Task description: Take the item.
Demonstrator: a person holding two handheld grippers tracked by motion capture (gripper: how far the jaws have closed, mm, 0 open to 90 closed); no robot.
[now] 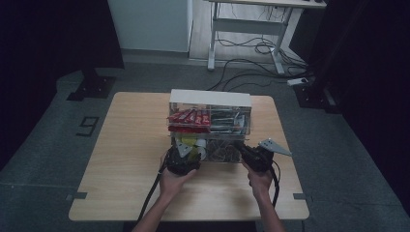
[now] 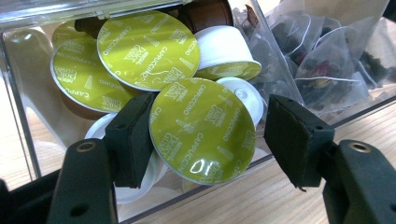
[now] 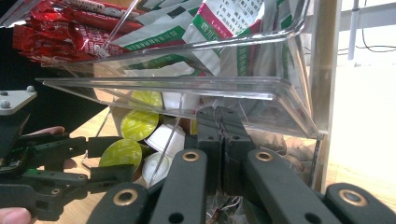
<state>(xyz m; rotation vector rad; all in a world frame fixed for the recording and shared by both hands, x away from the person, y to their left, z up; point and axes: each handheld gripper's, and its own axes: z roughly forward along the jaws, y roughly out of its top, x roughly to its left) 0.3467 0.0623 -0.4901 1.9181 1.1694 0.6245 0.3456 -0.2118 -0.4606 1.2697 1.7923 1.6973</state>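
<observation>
Straddling a round capsule (image 2: 203, 131) with a glossy yellow-green "Cappuccino" lid, the left hand-held gripper (image 2: 205, 135) is standing spread; the right hand-held gripper (image 3: 223, 140) is pressed together.

The cappuccino capsules (image 2: 201, 130) have olive-green foil lids with white lettering over white cups (one neighbour is brown). The tea bags (image 2: 327, 65) are translucent with dark contents. The sachets (image 3: 60, 30) are glossy red, the packets (image 3: 224, 21) white with green and pink bands.
</observation>
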